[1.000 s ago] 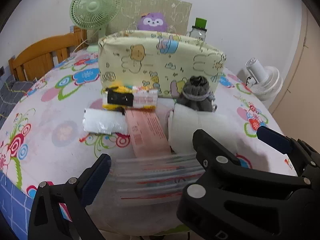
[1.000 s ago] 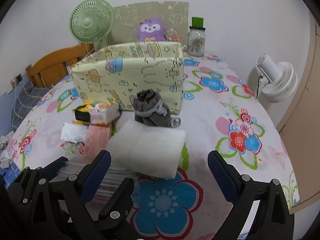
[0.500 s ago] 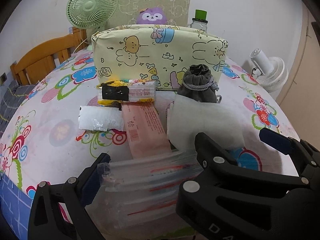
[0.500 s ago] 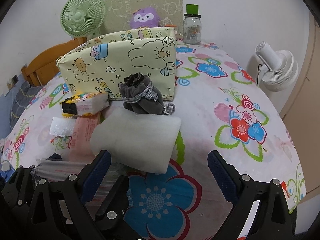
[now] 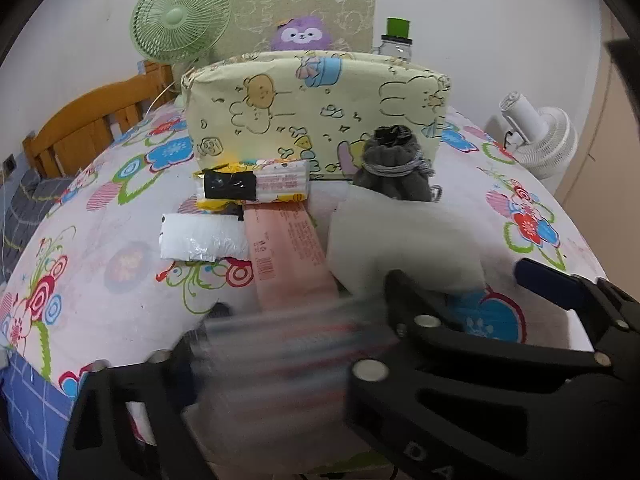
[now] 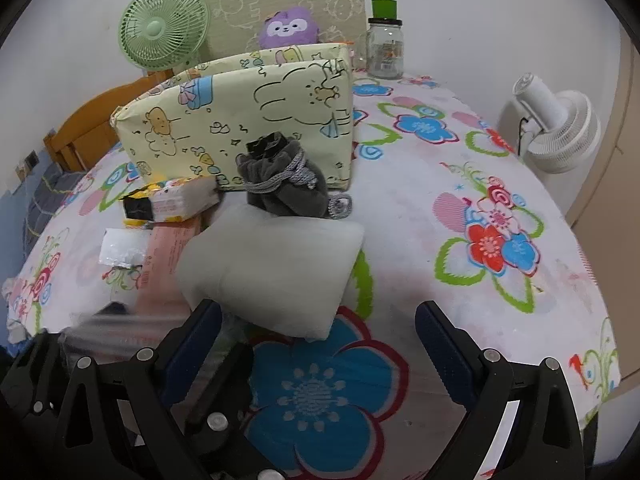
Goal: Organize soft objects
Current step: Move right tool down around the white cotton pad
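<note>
A clear zip bag stack (image 5: 276,344), blurred, sits between the fingers of my left gripper (image 5: 304,312), whose jaws have closed in on it. My right gripper (image 6: 316,328) is open and empty, just in front of a white foam pad (image 6: 272,264). Behind the pad lies a grey drawstring pouch (image 6: 284,184). A yellow tissue pack (image 5: 252,186), a pink packet (image 5: 288,252) and a silver-white packet (image 5: 200,236) lie to the left. A cartoon-print fabric box (image 5: 316,108) stands behind them.
A green fan (image 5: 180,20), a purple plush (image 5: 302,34) and a glass jar (image 6: 386,40) stand at the back. A white fan (image 6: 556,128) is off the right edge. A wooden headboard (image 5: 88,120) is at left. The flowered cloth (image 6: 460,208) covers the table.
My left gripper's jaws have narrowed around the clear bag stack, which now blurs with motion. Both grippers have moved forward toward the items.
</note>
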Motion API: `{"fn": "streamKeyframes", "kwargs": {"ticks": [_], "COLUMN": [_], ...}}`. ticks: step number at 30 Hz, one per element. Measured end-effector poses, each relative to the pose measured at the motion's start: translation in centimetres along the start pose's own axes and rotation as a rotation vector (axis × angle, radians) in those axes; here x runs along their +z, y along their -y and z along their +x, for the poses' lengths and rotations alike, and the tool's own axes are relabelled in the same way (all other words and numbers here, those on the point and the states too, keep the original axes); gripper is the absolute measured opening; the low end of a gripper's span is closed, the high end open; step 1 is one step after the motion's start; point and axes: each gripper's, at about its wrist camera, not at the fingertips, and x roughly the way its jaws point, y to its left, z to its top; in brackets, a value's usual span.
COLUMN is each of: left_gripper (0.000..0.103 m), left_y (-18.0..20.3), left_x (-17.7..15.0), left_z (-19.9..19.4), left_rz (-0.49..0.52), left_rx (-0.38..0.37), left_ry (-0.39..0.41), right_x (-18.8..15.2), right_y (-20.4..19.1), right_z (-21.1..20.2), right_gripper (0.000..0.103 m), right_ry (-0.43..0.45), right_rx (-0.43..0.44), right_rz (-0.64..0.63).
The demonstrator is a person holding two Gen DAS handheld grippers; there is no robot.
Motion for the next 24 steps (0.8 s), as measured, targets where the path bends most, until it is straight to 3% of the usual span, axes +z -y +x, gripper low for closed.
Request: {"fn": "streamKeyframes", "kwargs": {"ticks": [7, 17, 24], "left_gripper": [0.081, 0.08, 0.08], "left_y": [-0.9, -2.5, -3.6], "left_x": [0.0, 0.4, 1.6], "left_z": [-0.4, -1.6, -1.7], "left_rz": [-0.004, -0.006, 0.011], "left_rx": [-0.033, -0.02, -0.023], "left_ry": [0.002, 0.015, 0.056], "right_x": [0.1, 0.7, 1.9], "right_y": [-1.2, -3.2, -4.0], "right_z": [-0.5, -1.1, -1.5], "right_gripper": [0.099, 0.099, 0.099], "right_ry": [0.005, 0.018, 0.056], "right_rx": [0.013, 0.045, -0.003], "right_rz": [-0.016, -0.03, -0.017]}}
